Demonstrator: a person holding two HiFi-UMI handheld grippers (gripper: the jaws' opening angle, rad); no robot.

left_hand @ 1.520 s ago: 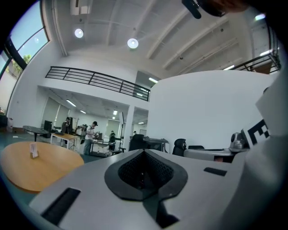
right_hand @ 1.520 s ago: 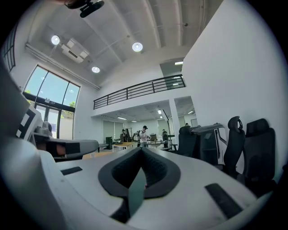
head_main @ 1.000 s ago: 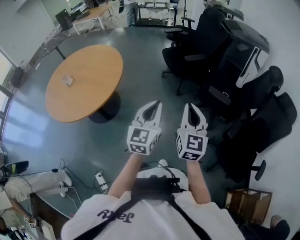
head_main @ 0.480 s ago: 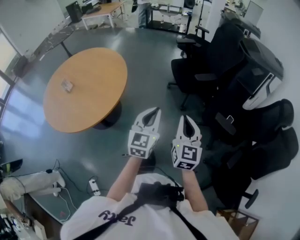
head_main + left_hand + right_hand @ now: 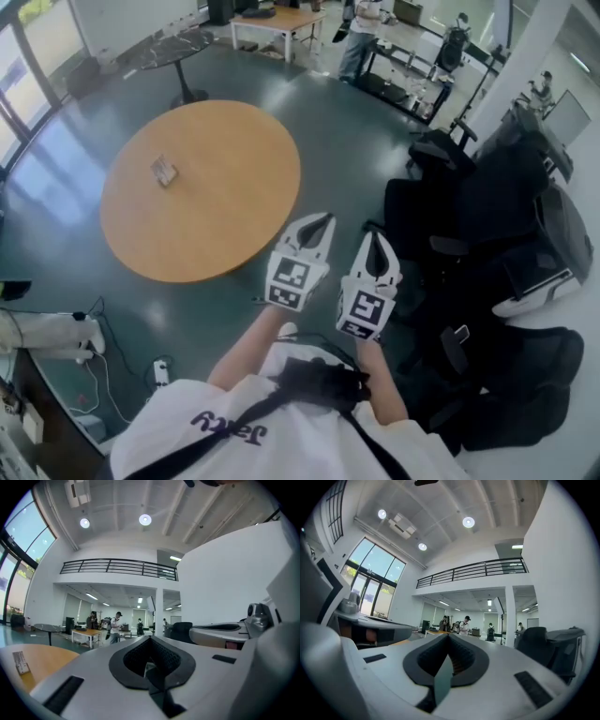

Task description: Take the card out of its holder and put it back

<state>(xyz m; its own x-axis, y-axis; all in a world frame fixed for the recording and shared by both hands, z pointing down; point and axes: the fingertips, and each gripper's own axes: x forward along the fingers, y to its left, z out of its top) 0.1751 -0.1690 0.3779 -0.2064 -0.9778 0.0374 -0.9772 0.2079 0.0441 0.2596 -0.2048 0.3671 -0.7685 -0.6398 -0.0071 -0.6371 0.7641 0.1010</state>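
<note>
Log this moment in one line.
left gripper: shut, empty | right gripper: shut, empty | card holder: on table, untouched

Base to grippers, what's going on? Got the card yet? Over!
Left gripper shut, empty; right gripper shut, empty. Card holder untouched on round table, apart from both. Black chairs at right, not in the way. Over.

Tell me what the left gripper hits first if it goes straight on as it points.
Nothing near: the left gripper points level over open floor, the round table to its left, black chairs to its right. Farther off, depth is unclear.
</note>
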